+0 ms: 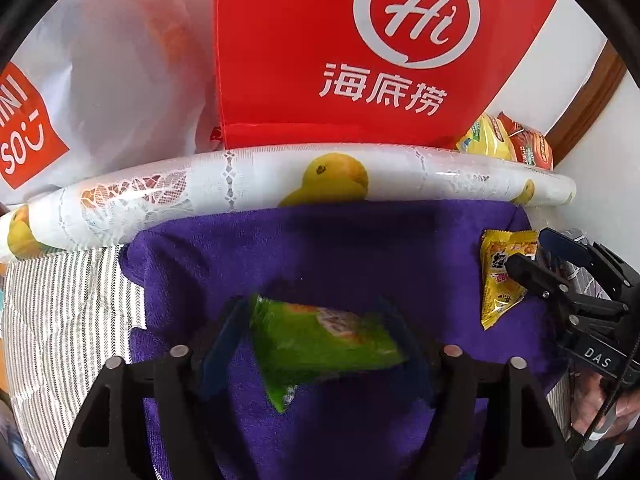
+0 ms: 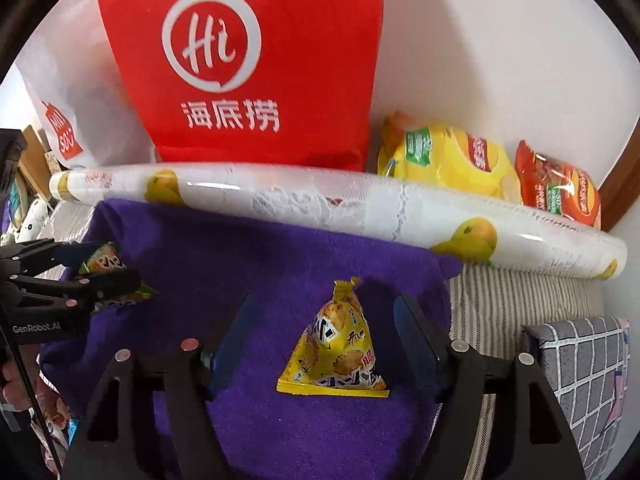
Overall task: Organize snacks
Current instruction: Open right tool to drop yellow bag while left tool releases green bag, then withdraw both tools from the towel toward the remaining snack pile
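A green snack packet (image 1: 320, 344), blurred, lies on the purple towel (image 1: 320, 248) between the fingers of my left gripper (image 1: 316, 308); the jaws stand apart around it and I see no pad pressing on it. A yellow triangular snack packet (image 2: 336, 348) rests on the purple towel (image 2: 240, 248) between the fingers of my right gripper (image 2: 326, 300), with a gap on each side, so that gripper is open. The right gripper (image 1: 528, 250) also shows over the yellow packet (image 1: 500, 276) in the left wrist view. At the left edge of the right wrist view is the left gripper (image 2: 120, 262) with the green packet (image 2: 104, 260).
A rolled tablecloth with a yellow fruit print (image 1: 280, 184) borders the towel's far side. Behind it stand a red bag (image 1: 360, 60) and a white bag (image 1: 120, 80). A yellow snack bag (image 2: 448, 160) and a red one (image 2: 560, 188) sit by the wall. A grid-patterned cushion (image 2: 580, 360) is at right.
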Demonstrator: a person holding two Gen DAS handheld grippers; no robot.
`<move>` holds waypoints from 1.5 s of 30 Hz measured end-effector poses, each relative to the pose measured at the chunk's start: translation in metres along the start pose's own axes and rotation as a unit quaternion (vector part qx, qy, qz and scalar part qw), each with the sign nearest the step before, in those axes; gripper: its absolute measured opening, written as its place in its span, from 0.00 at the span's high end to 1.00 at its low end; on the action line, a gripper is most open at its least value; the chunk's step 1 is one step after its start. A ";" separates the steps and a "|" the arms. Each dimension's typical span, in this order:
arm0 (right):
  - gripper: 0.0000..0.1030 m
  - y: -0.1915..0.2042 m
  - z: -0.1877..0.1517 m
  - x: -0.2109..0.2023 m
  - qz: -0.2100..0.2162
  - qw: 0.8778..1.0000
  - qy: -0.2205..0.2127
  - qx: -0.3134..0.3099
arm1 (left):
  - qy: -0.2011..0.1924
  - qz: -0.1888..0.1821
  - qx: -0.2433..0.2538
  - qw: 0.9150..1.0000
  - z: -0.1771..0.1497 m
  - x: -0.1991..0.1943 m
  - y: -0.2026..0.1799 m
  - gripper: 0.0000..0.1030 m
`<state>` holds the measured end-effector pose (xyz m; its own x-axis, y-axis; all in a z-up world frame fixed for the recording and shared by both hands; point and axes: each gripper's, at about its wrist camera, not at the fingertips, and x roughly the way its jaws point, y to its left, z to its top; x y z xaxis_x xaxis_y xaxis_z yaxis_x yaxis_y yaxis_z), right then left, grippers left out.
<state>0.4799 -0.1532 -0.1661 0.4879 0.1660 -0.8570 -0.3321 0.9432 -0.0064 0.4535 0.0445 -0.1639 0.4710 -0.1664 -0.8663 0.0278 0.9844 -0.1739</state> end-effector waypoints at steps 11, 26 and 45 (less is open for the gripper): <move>0.30 0.015 0.005 -0.030 -0.042 0.999 -0.022 0.008 | -0.040 0.015 -0.001 0.999 0.002 -0.041 0.002 0.23; 0.28 0.038 -0.040 -0.125 -0.035 0.997 -0.070 0.019 | -0.116 0.029 0.007 0.993 -0.038 -0.137 0.004 0.24; 0.19 0.072 -0.145 -0.193 0.057 0.995 -0.054 0.068 | -0.120 0.018 -0.037 0.992 -0.151 -0.204 0.039 0.23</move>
<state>0.2447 -0.1596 -0.0763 0.5398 0.2978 -0.7873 -0.2815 0.9454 0.1645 0.2260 0.1076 -0.0648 0.6669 -0.1034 -0.7379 -0.0539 0.9810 -0.1862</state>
